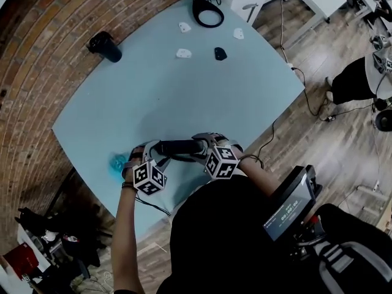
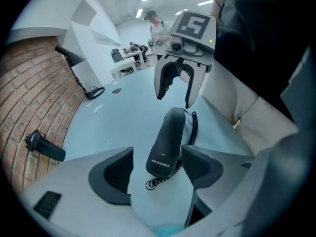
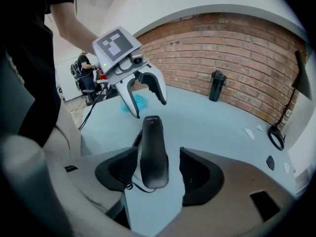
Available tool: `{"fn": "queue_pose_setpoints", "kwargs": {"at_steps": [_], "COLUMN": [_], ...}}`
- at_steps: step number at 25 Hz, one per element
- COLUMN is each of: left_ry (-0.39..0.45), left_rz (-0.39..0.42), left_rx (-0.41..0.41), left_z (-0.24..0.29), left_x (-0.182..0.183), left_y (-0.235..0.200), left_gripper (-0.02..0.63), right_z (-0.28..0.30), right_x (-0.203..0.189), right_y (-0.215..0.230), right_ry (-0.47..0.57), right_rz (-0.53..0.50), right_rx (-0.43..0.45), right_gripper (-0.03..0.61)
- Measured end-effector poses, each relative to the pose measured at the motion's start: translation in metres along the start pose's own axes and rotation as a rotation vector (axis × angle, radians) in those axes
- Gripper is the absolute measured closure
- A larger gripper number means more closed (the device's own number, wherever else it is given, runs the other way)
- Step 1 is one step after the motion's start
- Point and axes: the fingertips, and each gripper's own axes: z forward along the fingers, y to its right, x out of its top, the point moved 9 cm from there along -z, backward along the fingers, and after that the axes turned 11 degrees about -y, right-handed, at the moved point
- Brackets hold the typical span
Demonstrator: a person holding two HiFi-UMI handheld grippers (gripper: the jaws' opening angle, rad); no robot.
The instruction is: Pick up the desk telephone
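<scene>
Head view: handset (image 1: 180,147) lying at near table (image 1: 184,97) edge, ends between wide-open, unclamped jaws of left gripper (image 2: 155,170) and right gripper (image 3: 153,170).

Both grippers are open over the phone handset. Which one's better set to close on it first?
Right, probably. The handset runs straight between the right gripper's fingers, well in. At the left gripper only its end sits between them, angled, off to one side, with the cord beside it.
</scene>
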Motion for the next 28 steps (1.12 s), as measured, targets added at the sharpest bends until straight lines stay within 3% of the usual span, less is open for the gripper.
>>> {"fn": "queue_pose_setpoints", "kwargs": {"at_steps": [3, 7, 11, 14, 28], "left_ry": [-0.051, -0.102, -0.113, -0.146, -0.176], "left_rz": [0.042, 0.106, 0.111, 0.139, 0.115], "left_rx": [-0.042, -0.102, -0.201, -0.227, -0.306], "left_z": [0.013, 0.026, 0.034, 0.044, 0.067], "left_x": [-0.003, -0.008, -0.005, -0.008, -0.002], "left_y": [-0.006, -0.008, -0.007, -0.005, -0.008], "left_gripper": [0.268, 0.256, 0.256, 0.256, 0.256], "right_z": [0.011, 0.025, 0.036, 0.042, 0.053], "right_x": [-0.014, -0.024, -0.035, -0.042, -0.05], "right_y": [-0.001, -0.002, 0.0, -0.001, 0.005], "right_ry": [-0.062, -0.11, -0.157, -0.18, -0.195], "right_rz": [-0.007, 0.0, 0.004, 0.013, 0.079], "right_rx": [0.016, 0.041, 0.068, 0.085, 0.106], "right_gripper": [0.293, 0.291, 0.291, 0.291, 0.293]}}
